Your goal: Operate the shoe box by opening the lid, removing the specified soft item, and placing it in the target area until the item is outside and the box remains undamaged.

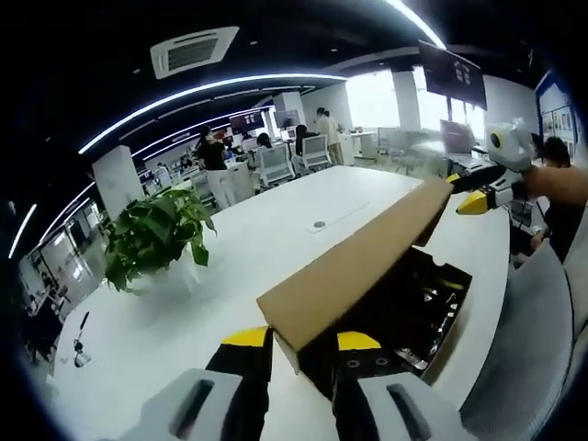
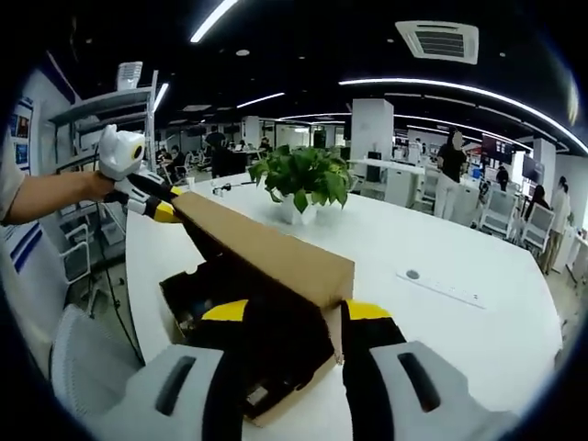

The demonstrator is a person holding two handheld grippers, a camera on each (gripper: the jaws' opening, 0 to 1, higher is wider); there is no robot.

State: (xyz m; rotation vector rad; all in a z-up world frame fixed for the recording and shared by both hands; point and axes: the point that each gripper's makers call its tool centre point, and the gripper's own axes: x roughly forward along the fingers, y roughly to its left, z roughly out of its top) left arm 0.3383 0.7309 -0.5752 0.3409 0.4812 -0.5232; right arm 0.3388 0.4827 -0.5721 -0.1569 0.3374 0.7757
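Overhead, lid [image 1: 354, 266] between both hand-held grippers [image 1: 301, 347] [image 2: 285, 317].

A long white desk [image 1: 276, 239] carries an open cardboard shoe box [image 1: 367, 266] at its near edge and a potted plant [image 1: 152, 234] further along the middle.

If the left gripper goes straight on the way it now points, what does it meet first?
Most likely the raised lid: the left gripper already has the lid's near corner between its jaws. Beyond lies the open box and, at the far end, the right gripper.
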